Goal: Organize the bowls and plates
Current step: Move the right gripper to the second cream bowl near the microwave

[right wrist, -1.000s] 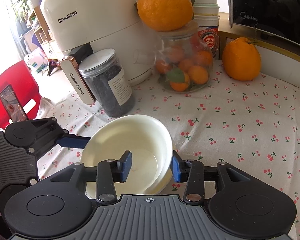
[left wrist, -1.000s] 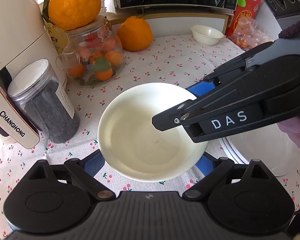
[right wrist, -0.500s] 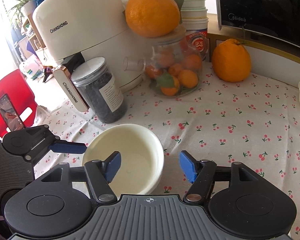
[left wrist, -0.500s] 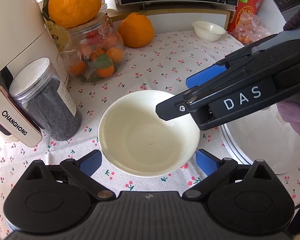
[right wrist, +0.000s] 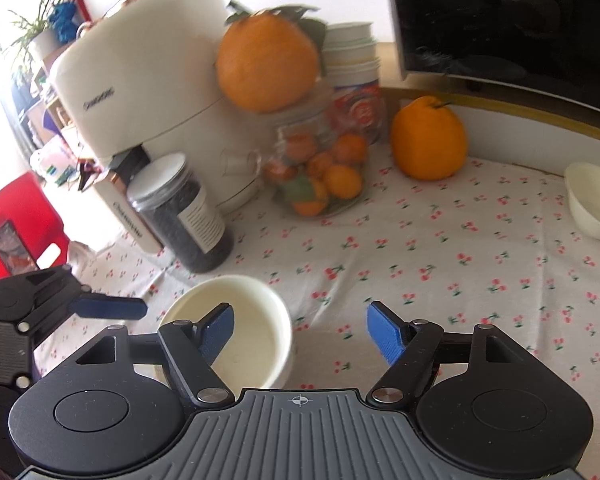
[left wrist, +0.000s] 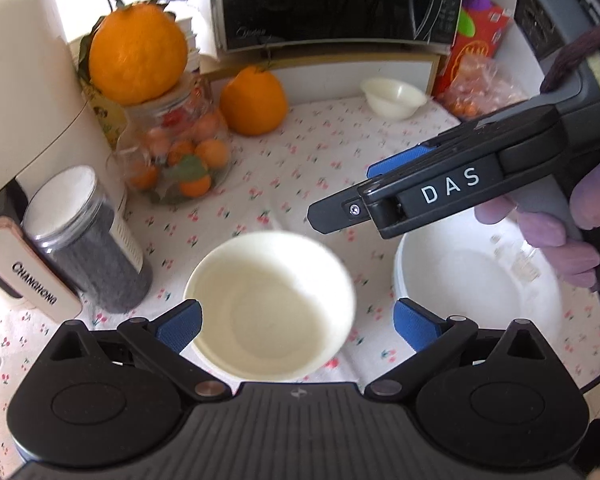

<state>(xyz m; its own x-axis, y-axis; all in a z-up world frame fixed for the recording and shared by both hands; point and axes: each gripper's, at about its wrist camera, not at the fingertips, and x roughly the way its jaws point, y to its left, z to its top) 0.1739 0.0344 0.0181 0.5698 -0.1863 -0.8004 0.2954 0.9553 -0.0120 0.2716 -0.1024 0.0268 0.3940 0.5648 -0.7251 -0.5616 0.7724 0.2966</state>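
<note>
- Cream round ceramic bowl point(left wrist: 270, 306) sits on the cherry-print cloth tabletop point(left wrist: 300, 168), between the left gripper point(left wrist: 296, 322) fingers point(left wrist: 179, 326), which stand wide apart; pads not pressing it, near rim cut off by gripper body
- Right gripper point(right wrist: 299, 330) jaws opening, nothing between them; its left finger overlaps the bowl point(right wrist: 236, 320) in view, can't tell if it touches
- Seen from the left wrist, right gripper point(left wrist: 364, 188) comes in from the right, one blue pad mostly hidden behind its black arm; a purple-gloved hand point(left wrist: 556, 232) holds it
- White round plate point(left wrist: 476, 276) right of the bowl, partly hidden by that hand and gripper
- Second small cream bowl point(left wrist: 394, 98) far back by the black microwave point(left wrist: 332, 0), well apart; cut by frame edge in right view point(right wrist: 594, 204)
- Dark-filled clear plastic jar point(left wrist: 84, 240) left of the bowl, near
- Right view blurred, appliance lettering unreadable
</note>
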